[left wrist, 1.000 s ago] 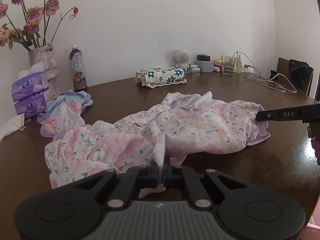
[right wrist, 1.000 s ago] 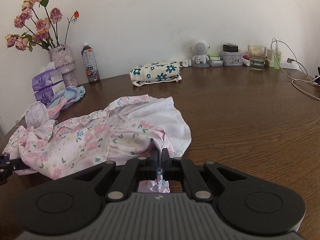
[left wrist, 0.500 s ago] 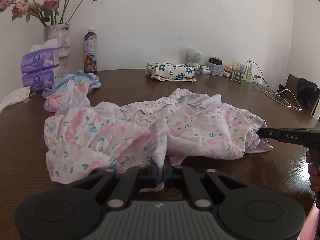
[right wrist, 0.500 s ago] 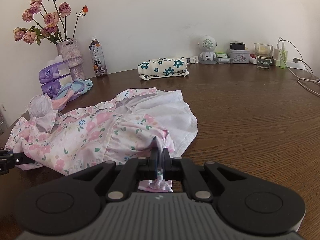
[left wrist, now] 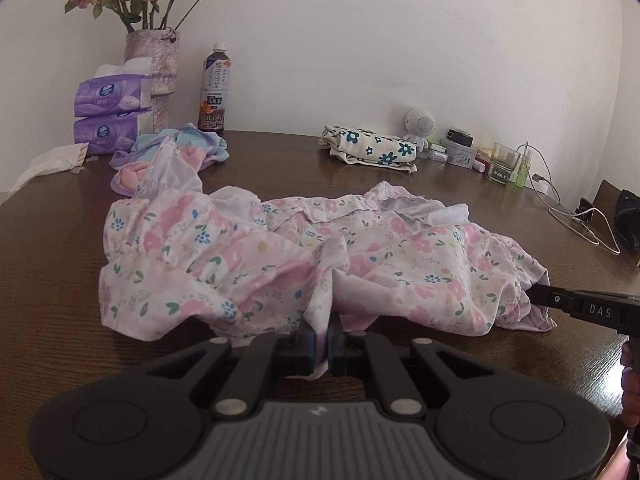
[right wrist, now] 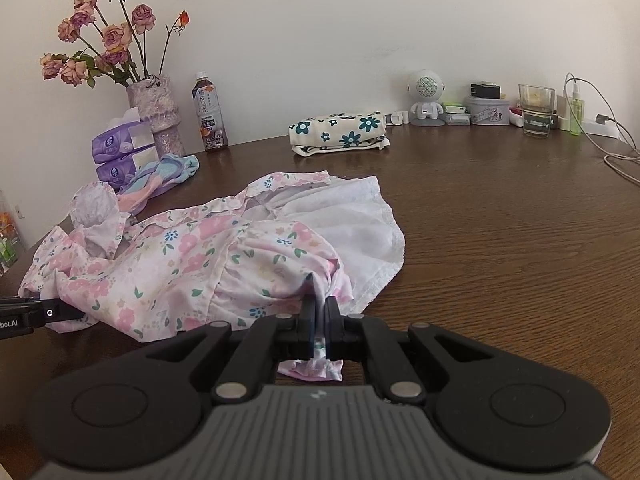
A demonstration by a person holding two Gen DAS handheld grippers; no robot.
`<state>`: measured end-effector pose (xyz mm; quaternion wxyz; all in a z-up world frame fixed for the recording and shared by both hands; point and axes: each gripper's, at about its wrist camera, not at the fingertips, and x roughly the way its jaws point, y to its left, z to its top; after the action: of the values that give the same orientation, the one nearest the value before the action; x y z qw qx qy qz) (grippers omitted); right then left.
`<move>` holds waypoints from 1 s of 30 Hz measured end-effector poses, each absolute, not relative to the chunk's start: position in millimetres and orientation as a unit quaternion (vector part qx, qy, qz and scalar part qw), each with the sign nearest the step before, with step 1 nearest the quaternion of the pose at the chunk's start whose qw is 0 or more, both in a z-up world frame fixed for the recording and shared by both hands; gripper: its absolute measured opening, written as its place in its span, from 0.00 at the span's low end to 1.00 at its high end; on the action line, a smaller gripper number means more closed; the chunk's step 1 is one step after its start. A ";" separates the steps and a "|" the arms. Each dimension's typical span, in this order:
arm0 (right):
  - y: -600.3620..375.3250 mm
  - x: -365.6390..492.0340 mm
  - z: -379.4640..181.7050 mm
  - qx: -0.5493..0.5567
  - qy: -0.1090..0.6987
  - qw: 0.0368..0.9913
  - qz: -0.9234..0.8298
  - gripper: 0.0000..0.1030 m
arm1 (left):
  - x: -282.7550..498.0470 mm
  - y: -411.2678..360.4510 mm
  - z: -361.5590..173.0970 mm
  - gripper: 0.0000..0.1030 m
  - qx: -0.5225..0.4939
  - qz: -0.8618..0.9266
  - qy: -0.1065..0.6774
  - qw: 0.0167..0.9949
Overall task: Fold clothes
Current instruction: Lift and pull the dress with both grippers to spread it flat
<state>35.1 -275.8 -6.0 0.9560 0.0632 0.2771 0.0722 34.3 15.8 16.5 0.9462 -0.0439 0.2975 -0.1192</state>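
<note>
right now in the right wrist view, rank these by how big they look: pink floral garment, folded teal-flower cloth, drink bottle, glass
1. pink floral garment, by far the largest, though it is also the nearest.
2. folded teal-flower cloth.
3. drink bottle.
4. glass.
The bottle and glass look close in size, so their order is unsure.

Pink floral garment: crumpled, spread across frame centre, white lining exposed at right; folded cream teal-flowered cloth, upper centre, flat, well apart
</note>
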 end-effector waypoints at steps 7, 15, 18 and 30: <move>-276.1 32.7 -7.8 0.064 0.275 0.956 0.077 0.04 | 32.3 19.7 13.0 0.06 -0.067 -0.113 0.299 0.945; -276.7 30.8 -8.7 0.063 0.271 0.957 0.080 0.04 | 28.4 19.8 8.9 0.08 -0.074 -0.108 0.290 0.948; -276.0 30.3 -9.0 0.062 0.272 0.957 0.081 0.04 | 27.0 19.9 7.4 0.09 -0.076 -0.107 0.286 0.949; -276.4 28.6 -10.1 0.064 0.270 0.957 0.083 0.04 | 24.7 22.5 4.3 0.09 -0.085 -0.111 0.280 0.950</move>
<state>28.6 -276.4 -10.1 0.9571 0.0642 0.2700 0.0834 24.7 22.5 4.3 0.9498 -0.0845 0.2802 -0.1108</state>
